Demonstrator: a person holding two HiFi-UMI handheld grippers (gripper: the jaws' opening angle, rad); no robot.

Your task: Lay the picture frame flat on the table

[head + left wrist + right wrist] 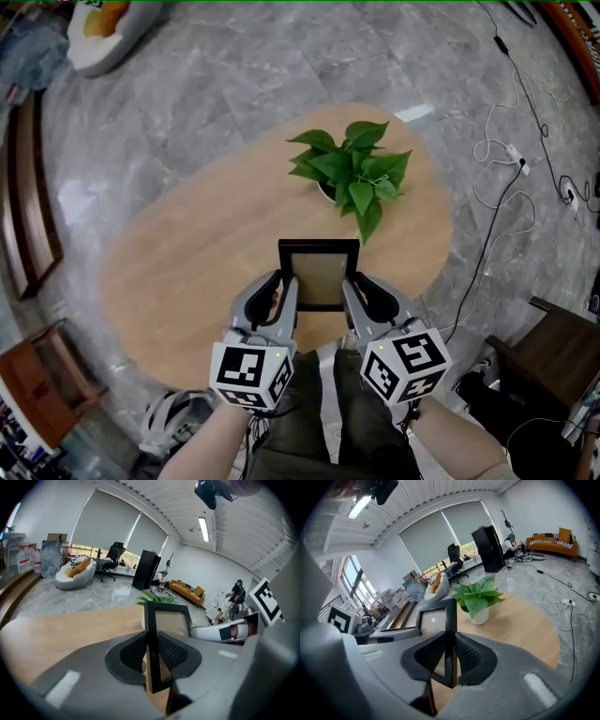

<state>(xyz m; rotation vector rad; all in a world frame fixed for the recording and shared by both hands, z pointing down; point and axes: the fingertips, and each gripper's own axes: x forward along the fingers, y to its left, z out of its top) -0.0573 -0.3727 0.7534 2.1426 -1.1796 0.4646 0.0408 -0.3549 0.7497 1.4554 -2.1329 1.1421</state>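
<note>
A black picture frame (319, 274) with a tan inside stands on edge over the near part of the oval wooden table (187, 281). My left gripper (287, 292) is shut on its left side bar, and my right gripper (351, 292) is shut on its right side bar. In the left gripper view the frame (171, 620) rises between the ribbed pads (133, 654) of the left gripper (152, 657). The right gripper view shows the frame (433, 620) pinched the same way in the right gripper (449, 657). Whether its lower edge touches the table is hidden.
A potted green plant (352, 169) stands on the table just behind the frame. White and black cables (511, 164) lie on the grey floor at the right. A dark chair (553, 352) is at the right, and wooden furniture (28, 197) at the left.
</note>
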